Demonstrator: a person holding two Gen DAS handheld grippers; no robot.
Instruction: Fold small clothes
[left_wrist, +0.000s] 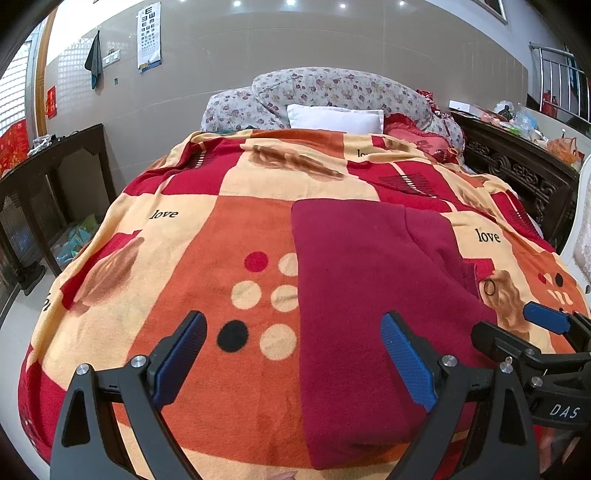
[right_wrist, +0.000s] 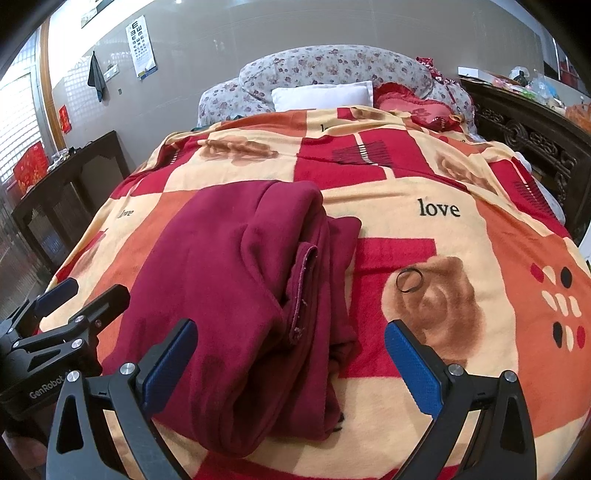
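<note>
A dark red fleece garment (left_wrist: 369, 314) (right_wrist: 236, 295) lies folded lengthwise on the patterned blanket (left_wrist: 207, 236) (right_wrist: 443, 236), with layered edges showing along its right side. My left gripper (left_wrist: 295, 354) hovers open over the garment's near left edge, nothing between its blue pads. My right gripper (right_wrist: 291, 362) is open above the garment's near right edge, also holding nothing. Each gripper shows in the other's view: the right gripper (left_wrist: 517, 328) at the right edge, the left gripper (right_wrist: 85, 291) at the left edge.
A black hair ring (right_wrist: 409, 281) (left_wrist: 489, 287) lies on the blanket right of the garment. Pillows (left_wrist: 332, 118) and a floral quilt (right_wrist: 332, 66) sit at the bed's head. Dark wooden furniture (left_wrist: 44, 192) stands left, a carved cluttered cabinet (left_wrist: 517, 166) right.
</note>
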